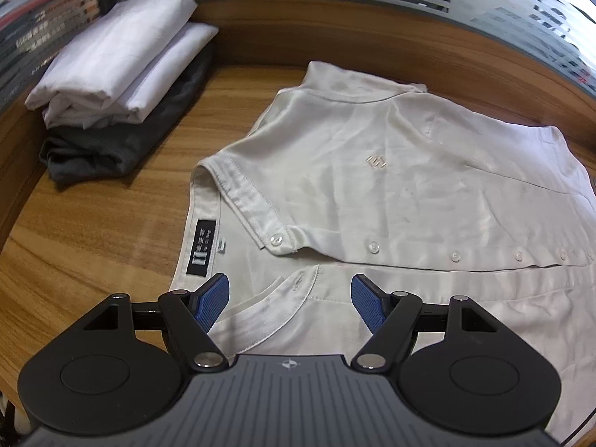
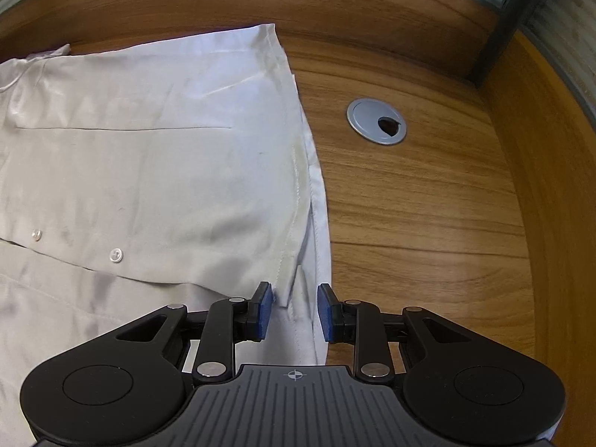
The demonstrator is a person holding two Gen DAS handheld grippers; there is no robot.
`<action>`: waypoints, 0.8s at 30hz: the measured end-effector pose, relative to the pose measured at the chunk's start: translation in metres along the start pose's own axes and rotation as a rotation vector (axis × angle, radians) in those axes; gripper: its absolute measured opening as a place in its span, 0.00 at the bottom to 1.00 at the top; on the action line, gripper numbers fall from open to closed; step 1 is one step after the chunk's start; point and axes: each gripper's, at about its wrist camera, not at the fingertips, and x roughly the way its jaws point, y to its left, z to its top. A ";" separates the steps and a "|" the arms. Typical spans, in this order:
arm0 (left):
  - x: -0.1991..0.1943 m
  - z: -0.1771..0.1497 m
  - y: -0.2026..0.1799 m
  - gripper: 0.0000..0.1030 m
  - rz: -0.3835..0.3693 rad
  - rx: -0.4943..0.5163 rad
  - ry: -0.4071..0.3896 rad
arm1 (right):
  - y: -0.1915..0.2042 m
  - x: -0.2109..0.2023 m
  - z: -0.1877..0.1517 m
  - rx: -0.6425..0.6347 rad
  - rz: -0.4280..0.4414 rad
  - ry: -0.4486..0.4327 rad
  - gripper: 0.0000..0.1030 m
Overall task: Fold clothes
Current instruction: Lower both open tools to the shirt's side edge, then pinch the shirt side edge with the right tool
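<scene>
A white button shirt (image 1: 391,193) lies spread on the wooden counter (image 1: 93,246), its front placket open near the collar and its far sleeve partly folded in. The left tongs (image 1: 290,305) hang spread wide above the collar opening, gripping nothing; their blue pads (image 1: 212,305) stand clear of the cloth, and the black neck label (image 1: 201,247) sits just beyond them. The shirt's right end runs out of the left wrist view. The right tongs (image 2: 294,313) stand narrowly parted over the shirt's hem (image 2: 313,223) at the bottom corner (whether the pads brush the fabric is hard to tell), with a fold of cloth between them unpinched. A grey cable grommet (image 2: 376,121) sits in the counter beside the hem. At the far left a stack of folded clothes (image 1: 115,74) rests, white pieces over a dark one whose shape is mostly covered.
</scene>
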 end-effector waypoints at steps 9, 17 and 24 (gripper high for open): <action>0.006 0.003 0.001 0.76 0.011 -0.035 0.033 | -0.014 -0.004 -0.005 0.069 0.072 0.007 0.21; 0.016 0.006 -0.006 0.76 0.025 -0.014 0.065 | -0.012 -0.005 -0.010 0.025 0.076 -0.011 0.14; 0.019 0.010 -0.007 0.76 0.022 0.000 0.070 | -0.014 -0.027 -0.017 0.073 0.067 -0.029 0.02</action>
